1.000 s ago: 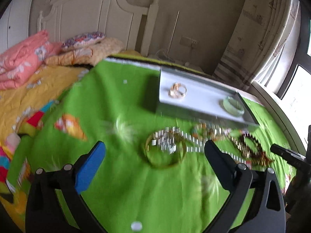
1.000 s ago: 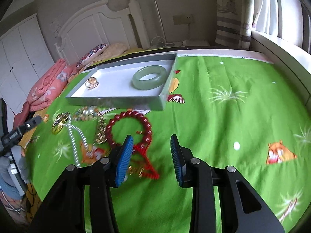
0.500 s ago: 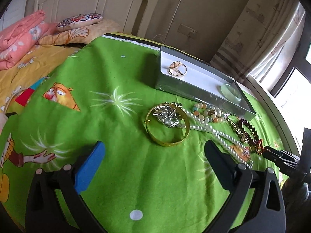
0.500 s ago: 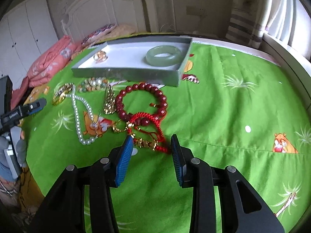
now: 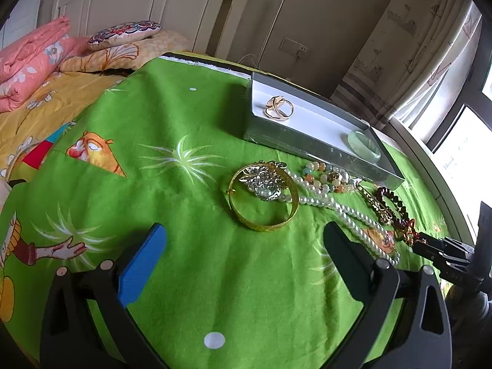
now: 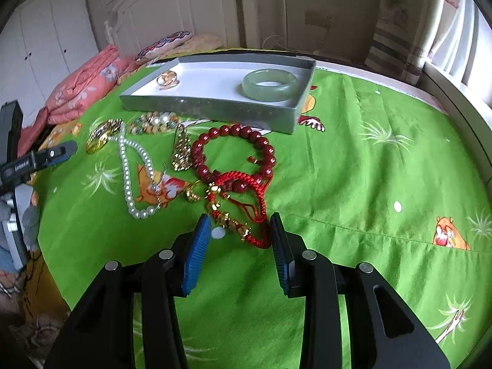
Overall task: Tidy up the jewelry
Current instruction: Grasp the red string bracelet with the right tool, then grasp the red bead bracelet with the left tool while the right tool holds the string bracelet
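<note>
Both hand-held grippers have dropped closer to the jewelry on the green bed cover. Right hand-held gripper [image 6: 240, 230], fingers narrowly apart, straddles the red cord bracelet [image 6: 243, 196]. Left hand-held gripper [image 5: 244, 240] gapes wide, gold bangle [image 5: 263, 195] at 12 o'clock. Gray tray [image 6: 212, 109] beyond holds a jade bangle [image 6: 270, 84] and ring [image 6: 167, 79].

Bangle [image 6: 270, 88] and ring [image 6: 167, 79] in tray [image 6: 215, 109]
</note>
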`<state>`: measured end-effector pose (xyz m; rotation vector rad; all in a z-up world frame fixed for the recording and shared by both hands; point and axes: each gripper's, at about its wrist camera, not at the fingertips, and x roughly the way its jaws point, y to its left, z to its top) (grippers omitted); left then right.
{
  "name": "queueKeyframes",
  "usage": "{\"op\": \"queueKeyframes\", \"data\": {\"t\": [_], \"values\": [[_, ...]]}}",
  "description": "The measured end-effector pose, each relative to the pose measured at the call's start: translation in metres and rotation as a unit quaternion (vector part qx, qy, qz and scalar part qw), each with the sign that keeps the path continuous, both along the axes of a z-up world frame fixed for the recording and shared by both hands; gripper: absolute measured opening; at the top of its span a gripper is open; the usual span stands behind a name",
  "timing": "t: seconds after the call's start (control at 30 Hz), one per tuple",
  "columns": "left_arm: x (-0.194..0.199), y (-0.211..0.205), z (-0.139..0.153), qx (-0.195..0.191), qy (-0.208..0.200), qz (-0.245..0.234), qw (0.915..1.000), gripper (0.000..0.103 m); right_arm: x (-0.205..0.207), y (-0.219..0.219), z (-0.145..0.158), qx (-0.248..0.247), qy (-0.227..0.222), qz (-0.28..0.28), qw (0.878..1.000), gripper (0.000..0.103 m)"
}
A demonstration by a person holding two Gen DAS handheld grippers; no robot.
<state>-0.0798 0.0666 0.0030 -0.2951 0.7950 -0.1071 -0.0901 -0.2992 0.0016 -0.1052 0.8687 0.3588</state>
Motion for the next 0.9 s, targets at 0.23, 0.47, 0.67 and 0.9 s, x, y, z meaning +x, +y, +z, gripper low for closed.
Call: {"op": "queueKeyframes", "data": {"t": [0.23,0.47,0.67,0.9], "values": [[-0.003,-0.032,0.019,0.006,-0.011,-0.033,0.9994,0.101,-0.01,0.006,-0.001,-0.037,-0.017,0.026,0.999,0.017],[0.017,-0.094,0.034,0.001,0.003,-0.102,0.9948,0.1,-0.021,-0.013,0.012,-0.002,-0.058,0.021,0.998,0.009],[0.053,-0.121,0.029,-0.032,0.036,-0.094,0.9944,0.081,-0.026,-0.046,0.029,0.082,-0.098,-0.011,0.992,0.008],[0.081,-0.16,0.026,-0.011,0.049,-0.115,0.9921,0.07,-0.029,-0.064,0.036,0.134,-0.117,-0.016,0.984,0.008]]}}
